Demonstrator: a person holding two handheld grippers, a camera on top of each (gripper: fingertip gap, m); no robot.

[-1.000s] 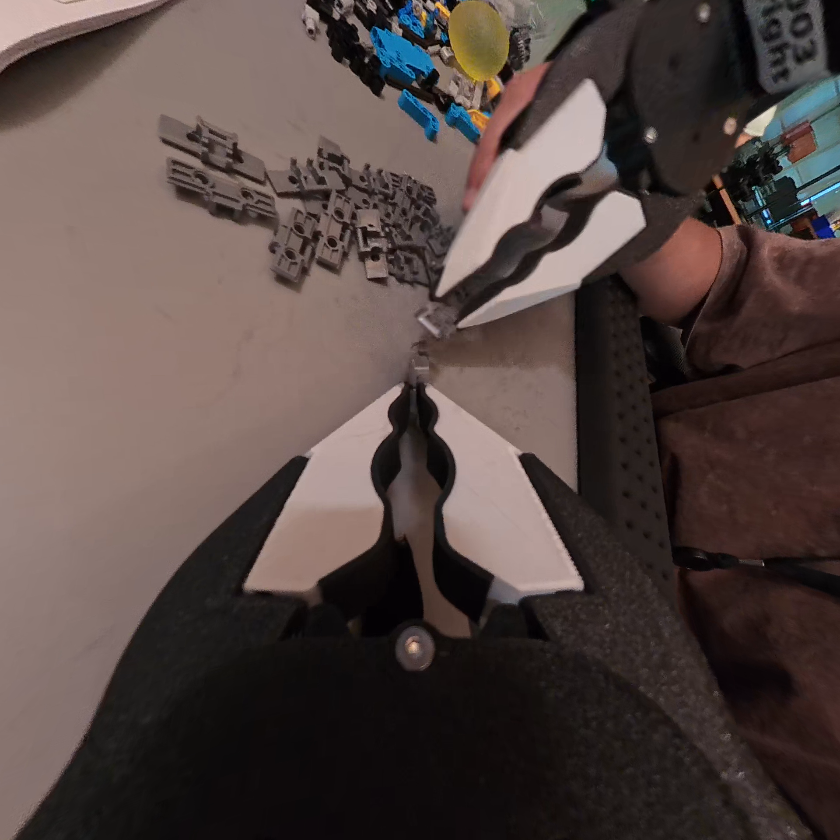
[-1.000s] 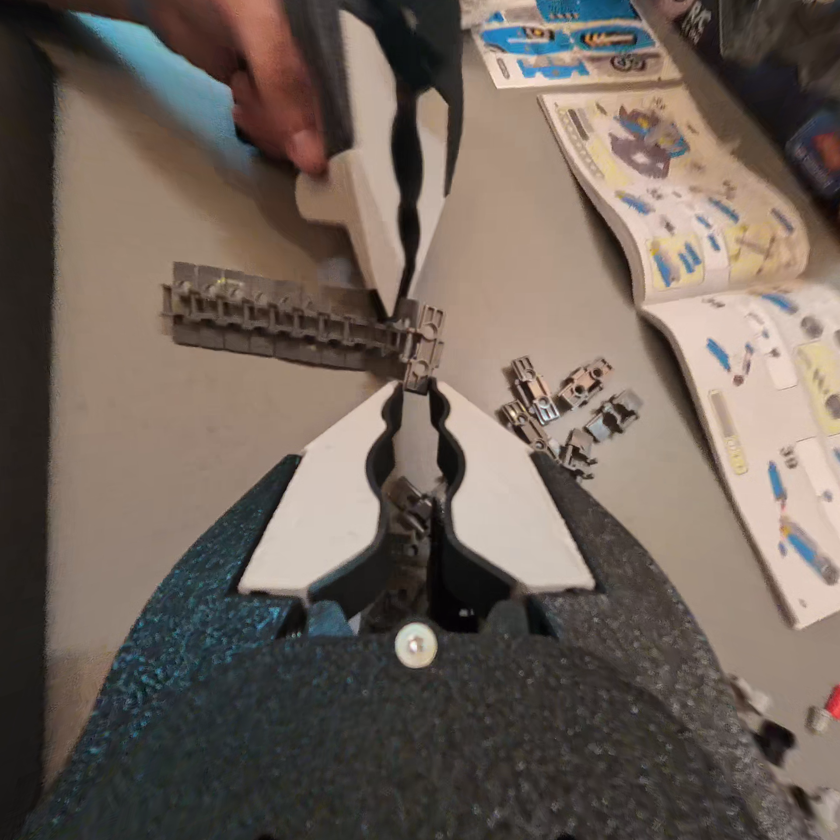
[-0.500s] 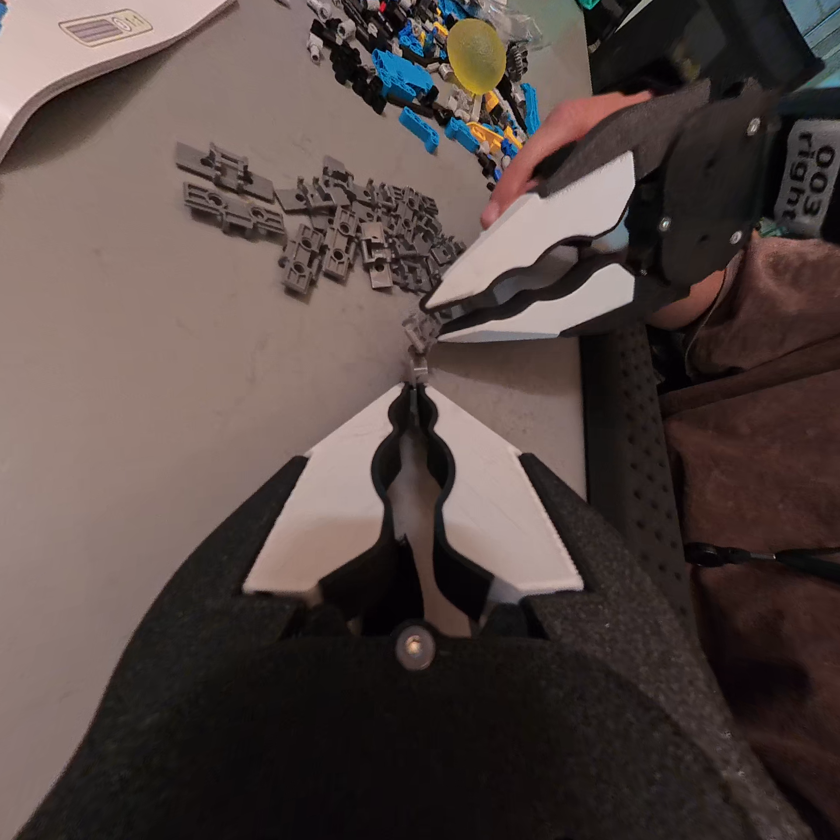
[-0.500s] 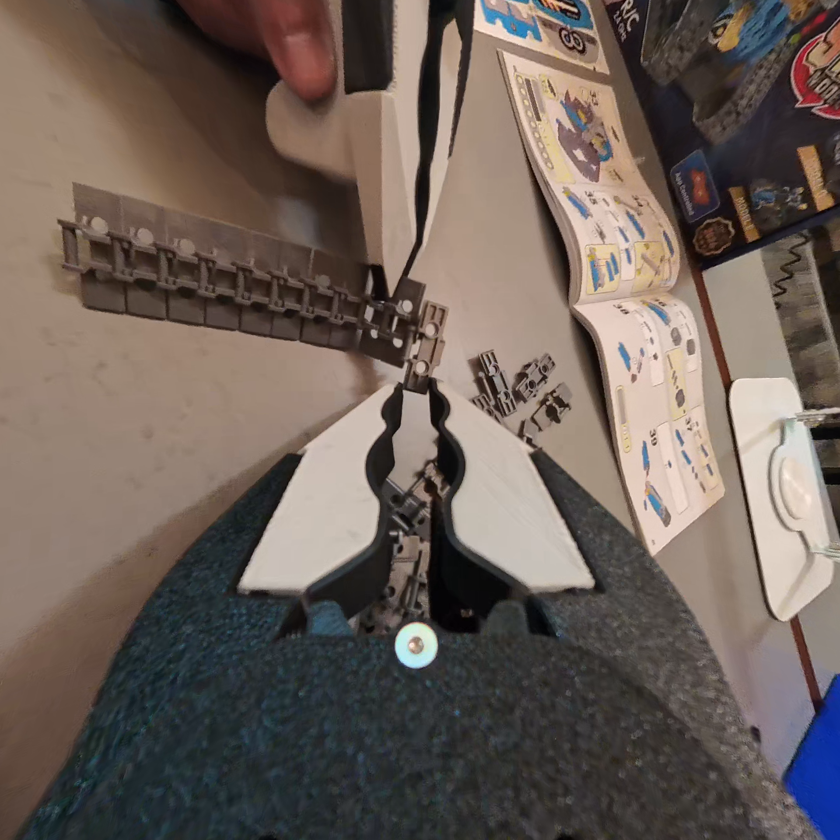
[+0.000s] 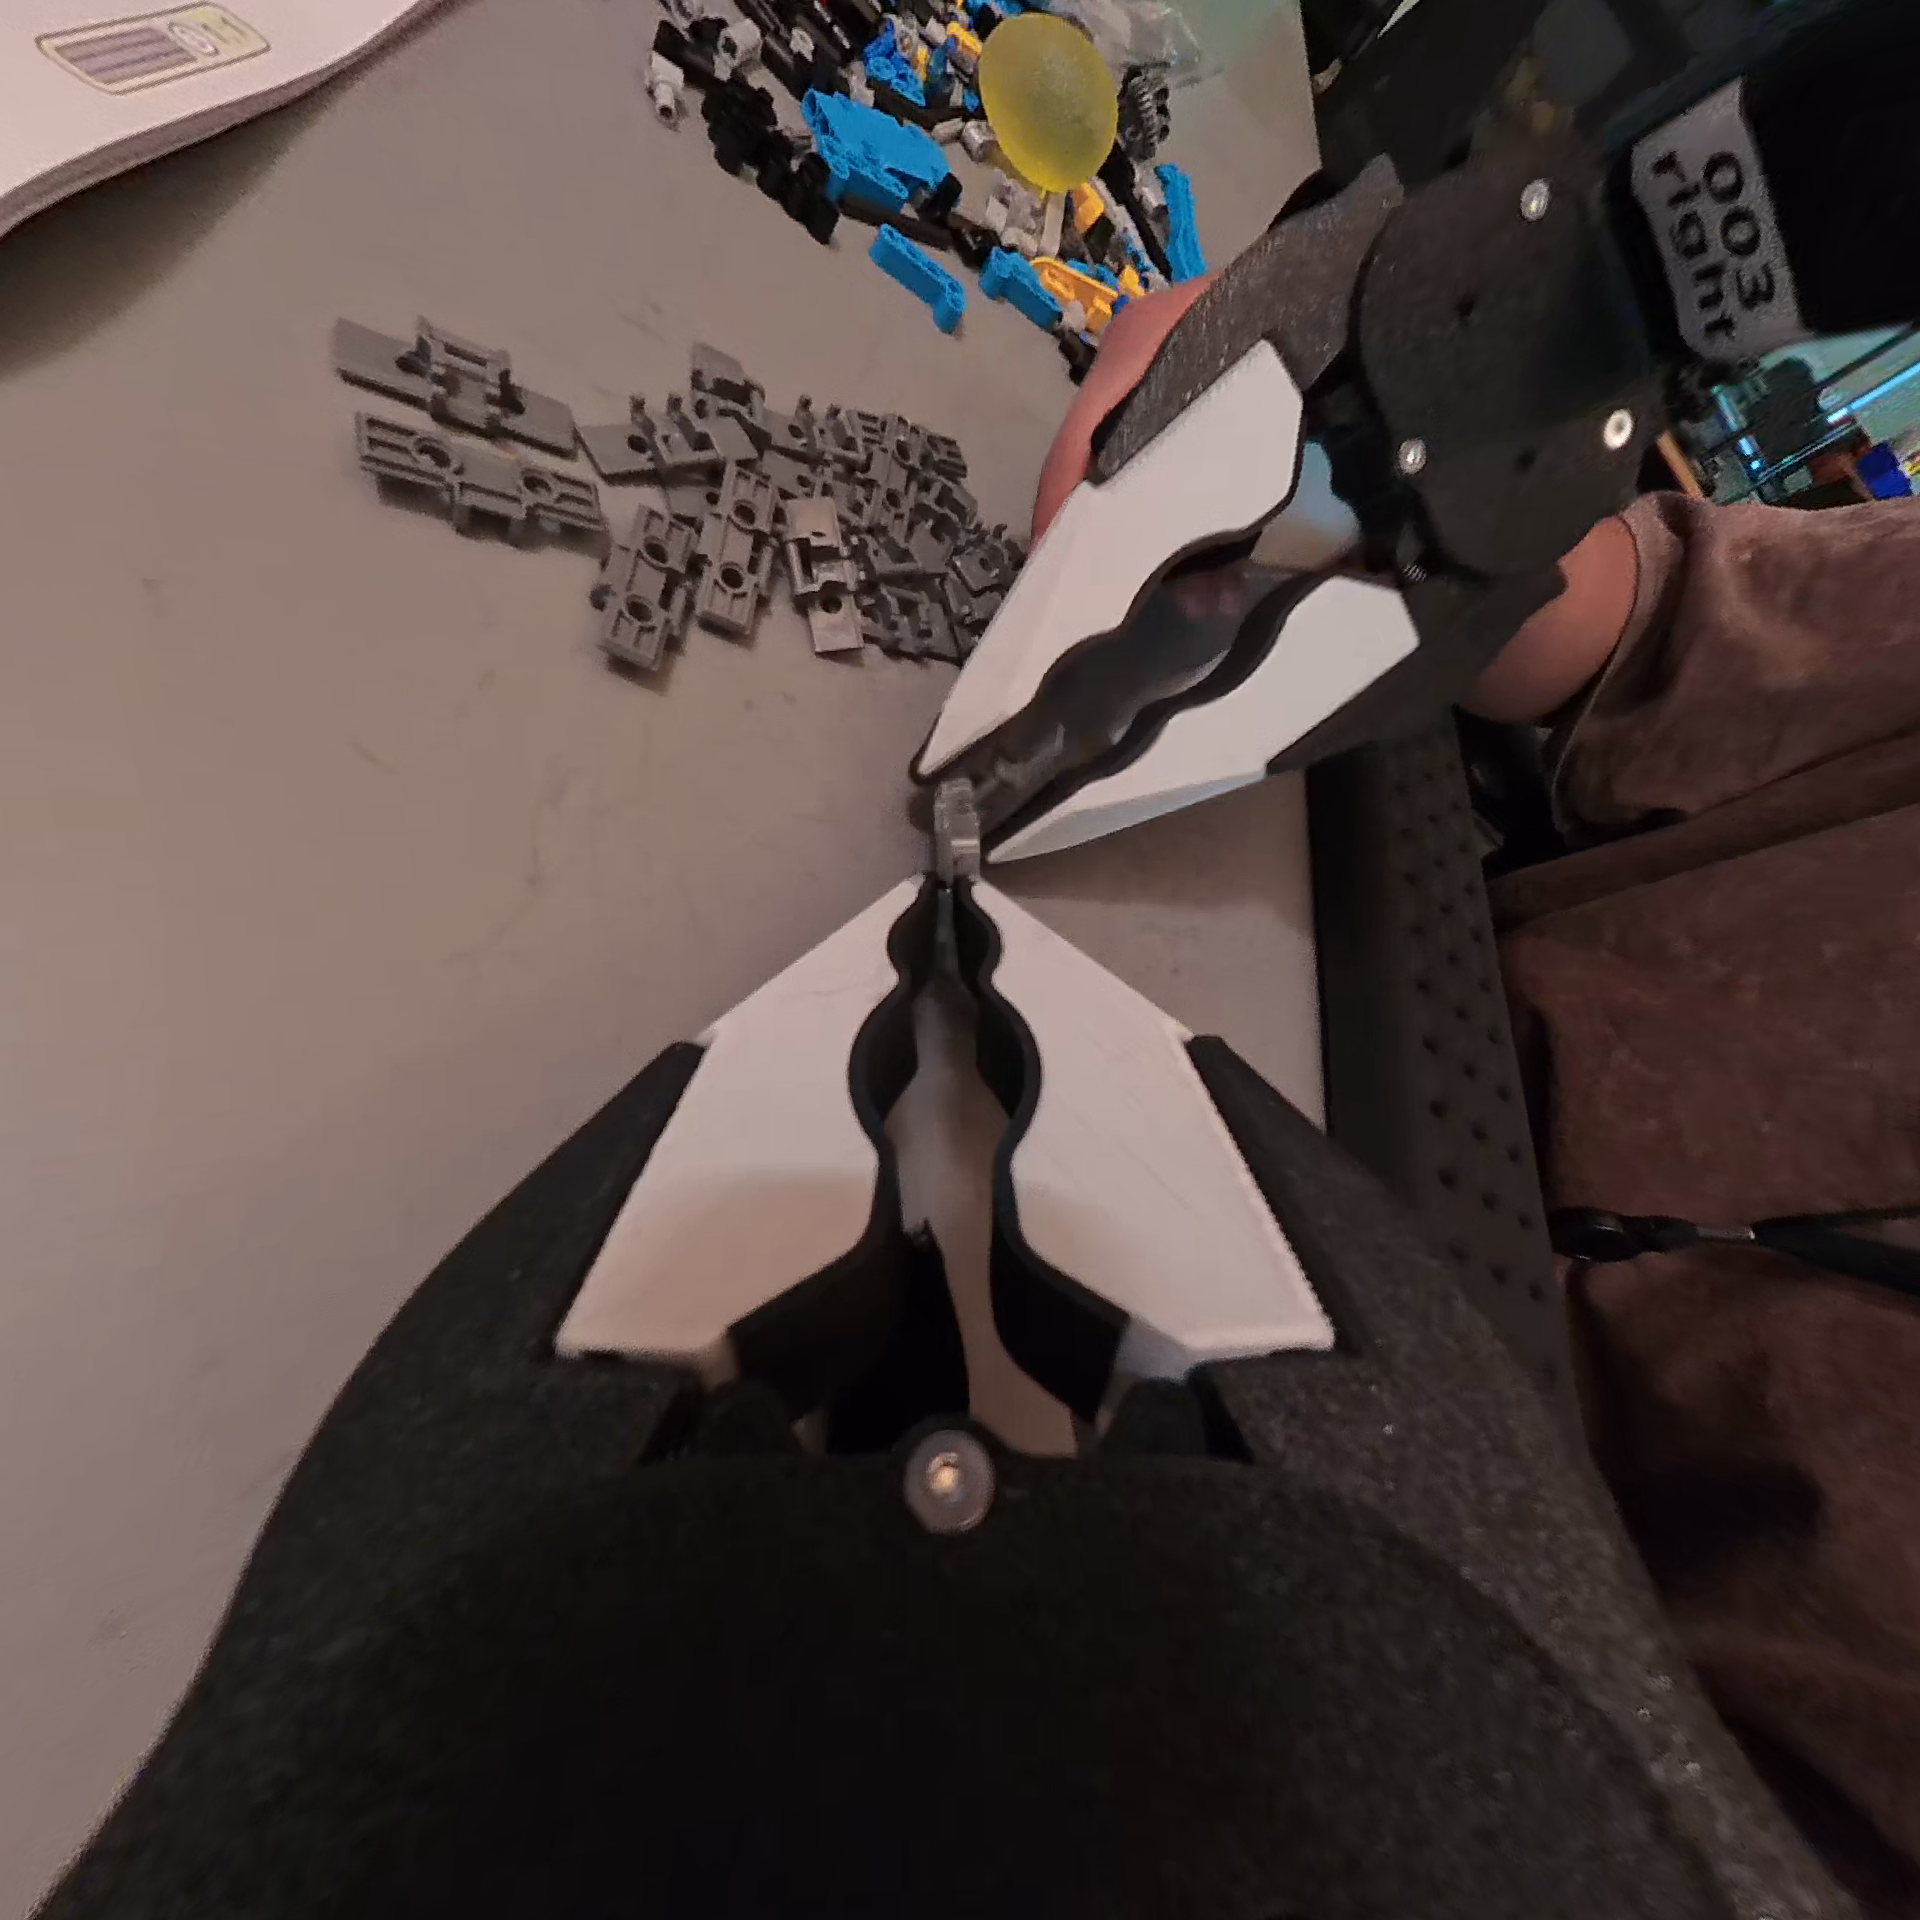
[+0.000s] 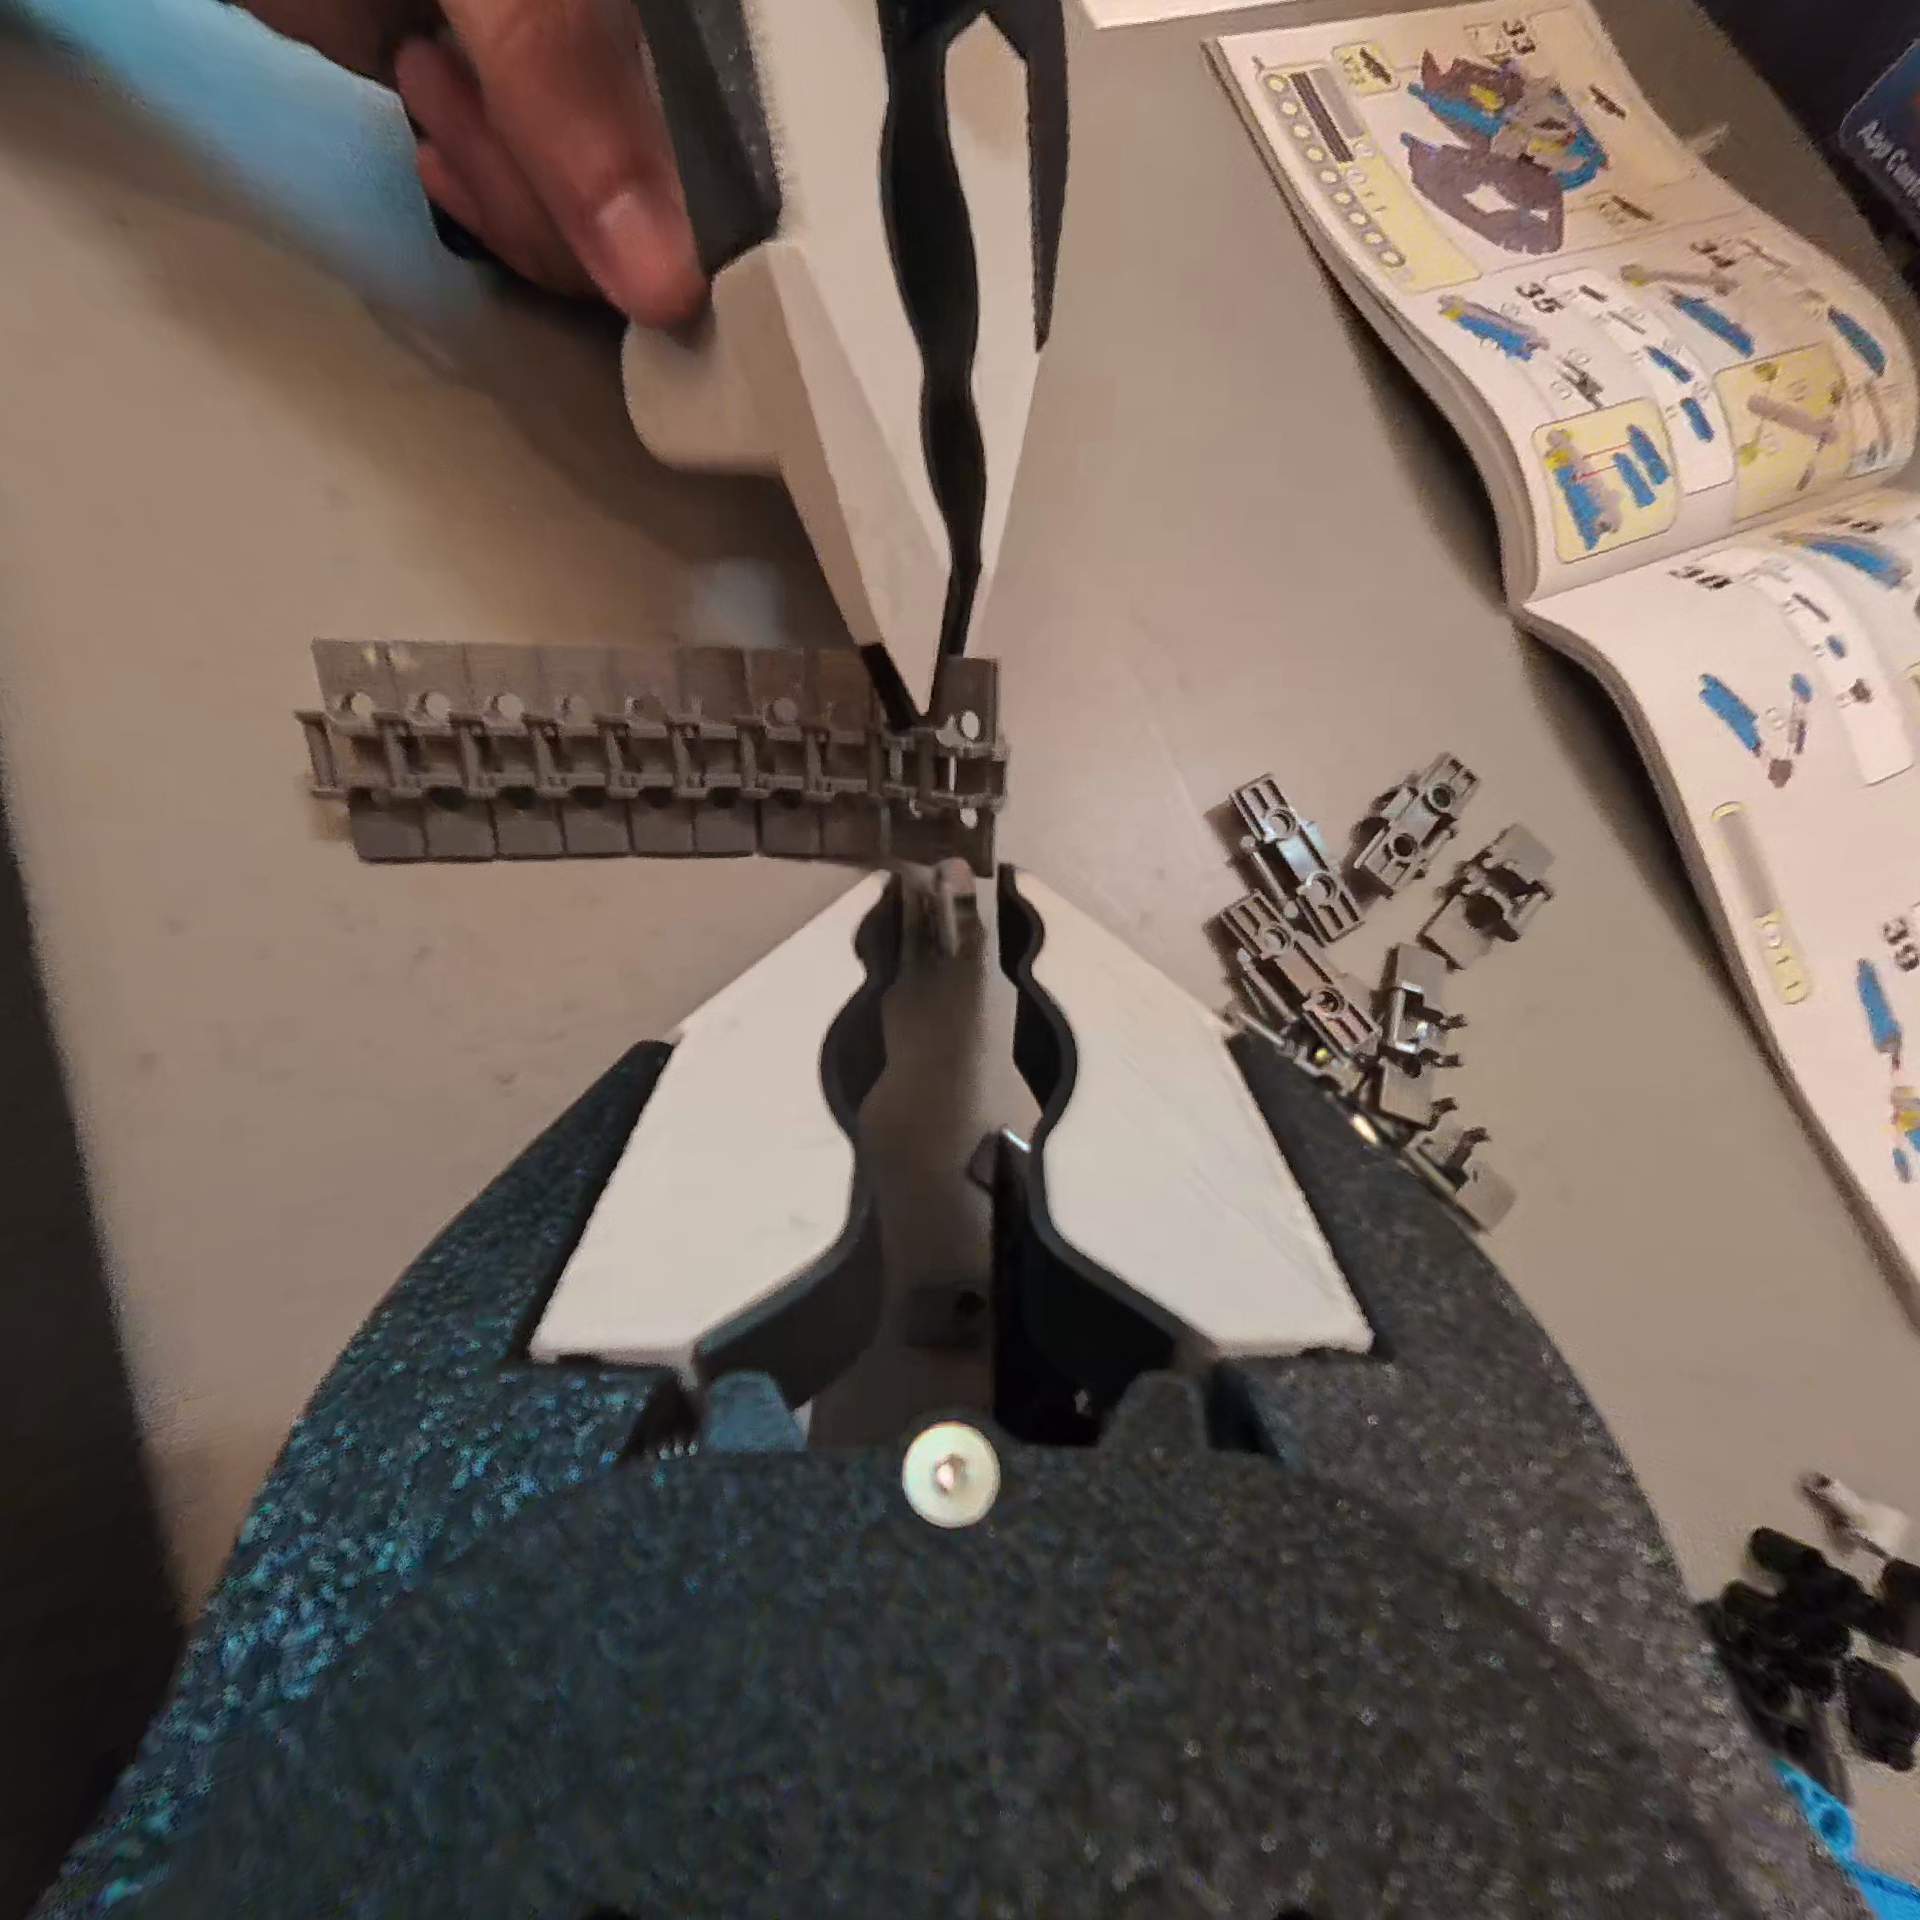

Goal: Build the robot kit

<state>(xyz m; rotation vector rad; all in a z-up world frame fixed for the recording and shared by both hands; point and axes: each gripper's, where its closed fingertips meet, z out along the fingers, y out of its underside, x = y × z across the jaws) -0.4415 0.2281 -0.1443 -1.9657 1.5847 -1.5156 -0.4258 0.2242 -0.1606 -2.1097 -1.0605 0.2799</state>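
Observation:
A grey track chain (image 6: 623,769) of several joined links lies across the table. My left gripper (image 5: 951,883) is shut on its right end; it also shows from above in the right wrist view (image 6: 935,686), held by a hand (image 6: 561,177). My right gripper (image 6: 945,883) is open, its tips either side of a grey link (image 6: 945,920) that sits at that same end of the chain. In the left wrist view the right gripper (image 5: 954,816) meets mine tip to tip around the link (image 5: 954,821).
Loose grey links (image 6: 1340,935) lie right of my right gripper; they also show in the left wrist view (image 5: 790,520). An open instruction booklet (image 6: 1662,416) lies at right. Blue, black and yellow parts (image 5: 935,156) with a yellow dome (image 5: 1049,99) lie beyond. A black perforated strip (image 5: 1413,935) runs along the table edge. Both grippers' tips are close together, under 4 cm apart.
My right gripper was shut on the grey link; its jaws have now opened, and the link stays at the chain's end. The left gripper stays shut on the chain.

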